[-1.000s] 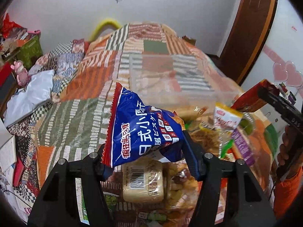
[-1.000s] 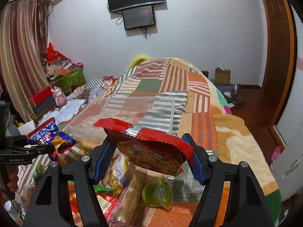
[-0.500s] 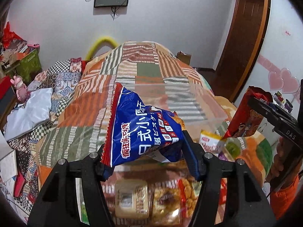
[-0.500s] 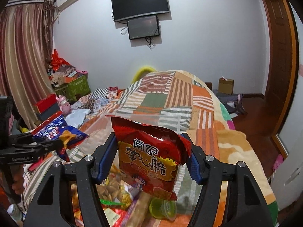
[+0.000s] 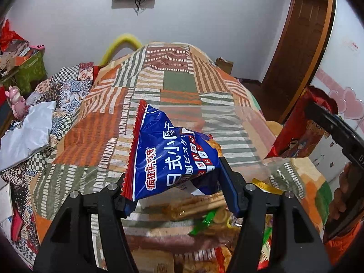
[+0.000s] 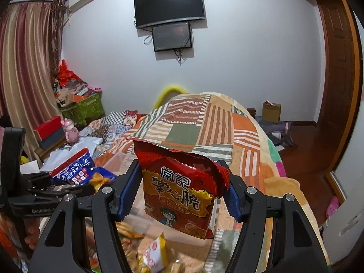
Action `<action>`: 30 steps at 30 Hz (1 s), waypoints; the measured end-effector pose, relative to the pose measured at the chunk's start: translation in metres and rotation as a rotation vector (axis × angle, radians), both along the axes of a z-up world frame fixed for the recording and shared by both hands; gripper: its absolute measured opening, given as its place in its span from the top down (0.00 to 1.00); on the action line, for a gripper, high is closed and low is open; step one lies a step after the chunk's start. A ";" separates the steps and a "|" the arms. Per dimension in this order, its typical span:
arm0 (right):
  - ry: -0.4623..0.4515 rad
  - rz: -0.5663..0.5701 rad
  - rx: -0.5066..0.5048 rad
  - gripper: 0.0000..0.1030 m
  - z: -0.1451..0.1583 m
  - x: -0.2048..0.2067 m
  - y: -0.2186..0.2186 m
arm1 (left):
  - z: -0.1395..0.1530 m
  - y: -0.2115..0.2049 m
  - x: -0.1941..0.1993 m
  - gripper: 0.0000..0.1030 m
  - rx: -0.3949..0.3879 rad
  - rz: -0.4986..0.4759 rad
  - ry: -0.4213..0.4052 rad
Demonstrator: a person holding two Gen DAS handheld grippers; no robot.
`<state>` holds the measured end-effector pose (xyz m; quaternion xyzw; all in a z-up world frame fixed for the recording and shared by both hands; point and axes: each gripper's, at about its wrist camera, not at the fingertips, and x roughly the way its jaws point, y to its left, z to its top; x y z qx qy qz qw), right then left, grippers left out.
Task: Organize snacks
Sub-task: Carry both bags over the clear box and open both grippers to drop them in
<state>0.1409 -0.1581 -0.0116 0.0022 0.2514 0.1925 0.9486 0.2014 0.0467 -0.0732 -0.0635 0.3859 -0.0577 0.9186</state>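
Snack bags held aloft above patchwork bed (image 5: 177,84): blue bag (image 5: 173,159) pinched in left tool (image 5: 175,188), red bag (image 6: 179,188) pinched in right tool (image 6: 177,193), over clear bin (image 5: 238,122) and loose snacks (image 5: 204,218) below.

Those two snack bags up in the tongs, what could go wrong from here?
The blue bag hangs tilted in the left tongs, pinched near one end, so it might slip. The red bag in the right tongs is crumpled and could crush its contents. Either could miss the clear bin, whose walls are hard to see.
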 end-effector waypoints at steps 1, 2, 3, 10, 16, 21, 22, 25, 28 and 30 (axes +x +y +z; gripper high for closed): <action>0.005 -0.002 -0.004 0.40 -0.002 0.003 0.001 | -0.002 -0.001 0.004 0.40 0.004 -0.003 0.005; 0.013 -0.002 -0.011 0.40 -0.005 0.006 0.003 | -0.005 -0.003 0.008 0.40 0.010 -0.005 0.012; 0.018 -0.003 -0.015 0.40 -0.007 0.007 0.004 | -0.007 -0.004 0.010 0.40 0.014 -0.007 0.016; 0.082 0.036 -0.047 0.40 -0.025 0.013 0.013 | -0.021 -0.010 0.024 0.42 0.025 -0.016 0.055; 0.129 0.073 -0.082 0.38 -0.036 0.016 0.018 | -0.025 -0.008 0.026 0.42 0.015 -0.015 0.067; 0.144 0.094 -0.105 0.37 -0.036 0.013 0.020 | -0.023 -0.007 0.021 0.38 0.021 -0.008 0.067; 0.144 0.099 -0.109 0.36 -0.036 0.011 0.020 | -0.022 -0.007 0.019 0.36 0.023 -0.004 0.062; 0.152 0.111 -0.118 0.34 -0.036 0.007 0.021 | -0.017 -0.008 0.014 0.34 0.022 -0.008 0.049; 0.145 0.113 -0.121 0.27 -0.034 0.001 0.019 | -0.010 -0.009 0.007 0.31 0.029 -0.013 0.033; 0.142 0.112 -0.117 0.21 -0.033 -0.003 0.017 | -0.006 -0.009 0.002 0.30 0.037 -0.011 0.024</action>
